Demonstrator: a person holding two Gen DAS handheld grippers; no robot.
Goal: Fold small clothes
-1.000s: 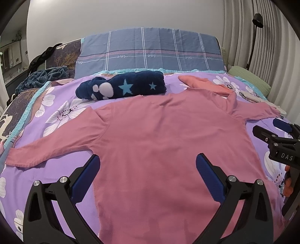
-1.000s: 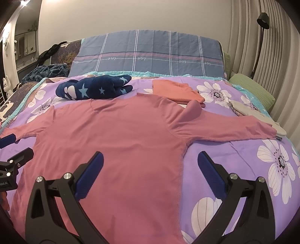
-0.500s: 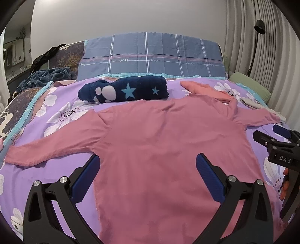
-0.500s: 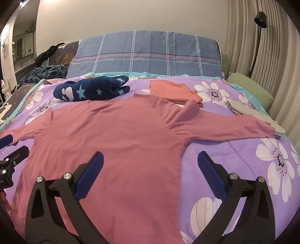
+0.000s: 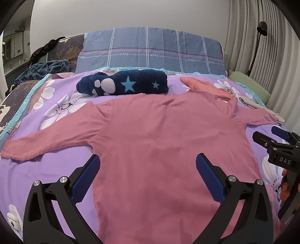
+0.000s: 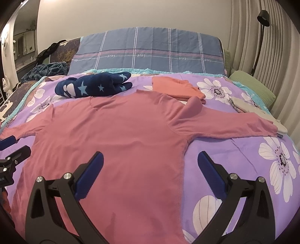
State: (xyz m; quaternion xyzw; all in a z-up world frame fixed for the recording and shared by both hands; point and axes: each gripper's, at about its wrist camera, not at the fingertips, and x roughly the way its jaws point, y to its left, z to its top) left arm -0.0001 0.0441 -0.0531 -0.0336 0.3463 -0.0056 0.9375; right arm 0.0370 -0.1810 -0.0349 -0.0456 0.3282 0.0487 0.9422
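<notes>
A pink long-sleeved shirt (image 5: 159, 135) lies flat on the purple flowered bedspread (image 5: 56, 105), both sleeves spread out; it also shows in the right wrist view (image 6: 116, 135). My left gripper (image 5: 148, 169) is open and empty above the shirt's lower left part. My right gripper (image 6: 150, 165) is open and empty above the shirt's right side seam. The right gripper also shows at the right edge of the left wrist view (image 5: 277, 142), the left gripper at the left edge of the right wrist view (image 6: 11, 150).
A folded navy star blanket (image 5: 123, 84) and a folded orange garment (image 6: 176, 90) lie beyond the collar. A pale cloth (image 6: 258, 110) lies by the right sleeve end. A blue plaid pillow (image 6: 150, 50), a green pillow (image 6: 251, 86) and a floor lamp (image 6: 262, 16) stand behind.
Both grippers have drawn back and risen slightly, so the shirt sits a little farther off in both views. The shirt has not moved. Both grippers stay open.
</notes>
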